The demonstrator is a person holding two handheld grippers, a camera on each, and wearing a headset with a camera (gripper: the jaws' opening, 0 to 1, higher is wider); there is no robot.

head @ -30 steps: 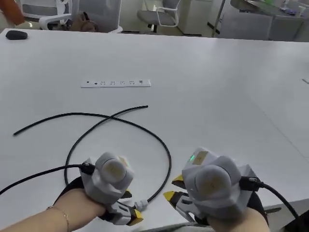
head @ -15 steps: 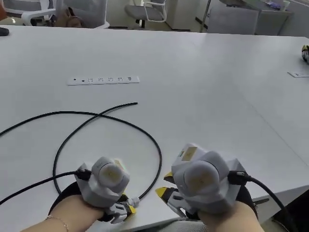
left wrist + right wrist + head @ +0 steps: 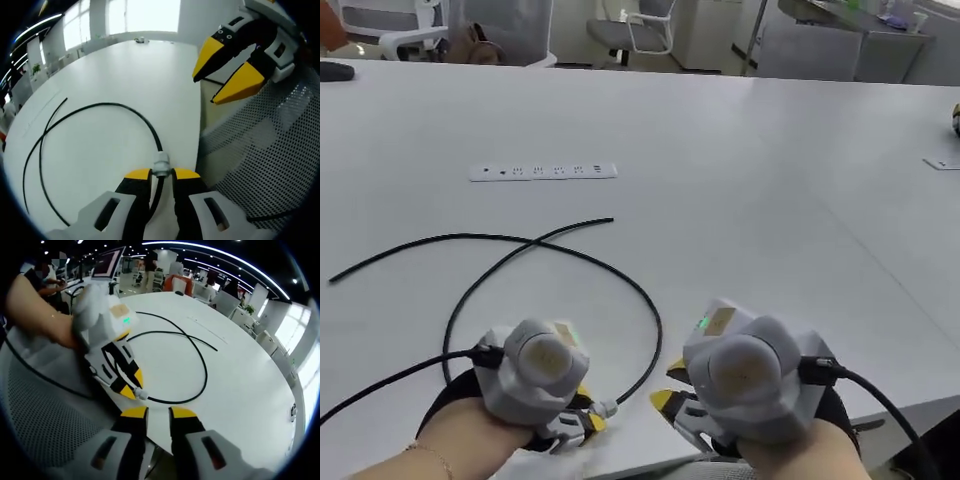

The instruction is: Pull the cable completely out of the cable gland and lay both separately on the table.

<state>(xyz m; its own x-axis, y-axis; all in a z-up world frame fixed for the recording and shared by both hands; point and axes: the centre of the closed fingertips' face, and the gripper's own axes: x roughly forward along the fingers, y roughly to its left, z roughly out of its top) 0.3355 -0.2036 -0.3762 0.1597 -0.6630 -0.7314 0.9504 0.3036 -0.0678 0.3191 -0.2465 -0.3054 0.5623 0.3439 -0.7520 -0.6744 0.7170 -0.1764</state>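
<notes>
One small pale cable gland point(image 3: 161, 165) sits at the near edge of the table point(image 3: 740, 200), pinched at the yellow tips of the left gripper point(image 3: 162, 175). A dark strand runs back between the jaws, so I cannot tell whether they grip the gland alone or the cable point(image 3: 536, 242) as well. If both are clamped, pulling would likely free nothing. The cable loops wide across the table and crosses itself, and a fast draw could tighten that crossing or whip the free end. The right gripper point(image 3: 158, 412) hangs just beside the left gripper, jaws slightly parted and holding nothing. A grip taken too close to the gland risks twisting it loose, and a slip here would probably drop it over the edge.
</notes>
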